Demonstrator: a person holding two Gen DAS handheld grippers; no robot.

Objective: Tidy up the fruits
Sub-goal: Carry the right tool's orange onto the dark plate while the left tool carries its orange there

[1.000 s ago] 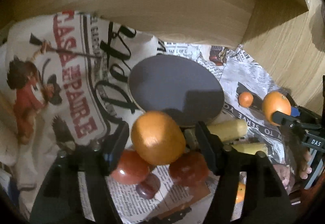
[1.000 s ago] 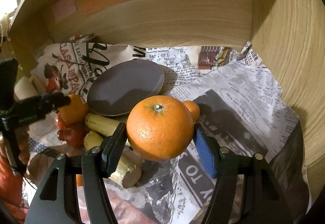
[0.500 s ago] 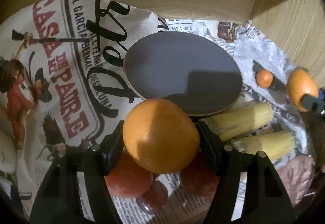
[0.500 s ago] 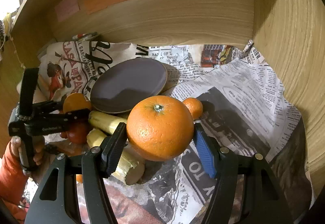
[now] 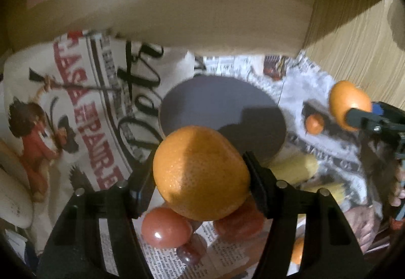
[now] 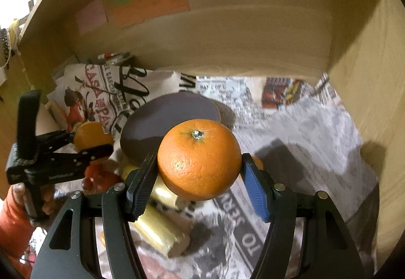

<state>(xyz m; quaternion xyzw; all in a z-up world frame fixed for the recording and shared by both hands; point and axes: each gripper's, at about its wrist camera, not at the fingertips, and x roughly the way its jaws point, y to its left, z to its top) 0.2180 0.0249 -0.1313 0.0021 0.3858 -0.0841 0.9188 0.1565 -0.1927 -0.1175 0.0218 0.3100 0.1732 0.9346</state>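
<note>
both grippers carry oranges: the left gripper (image 5: pixel 201 175), jaws closing, clamps an orange (image 5: pixel 200 172) above the tomatoes (image 5: pixel 165 227); the right gripper (image 6: pixel 198 181) grips another orange (image 6: pixel 199 158). the dark plate (image 5: pixel 222 112) just ahead looks like the drop spot.

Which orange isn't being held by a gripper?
The small orange lying on the newspaper. The two big ones sit clamped in the left gripper and the right gripper.
</note>
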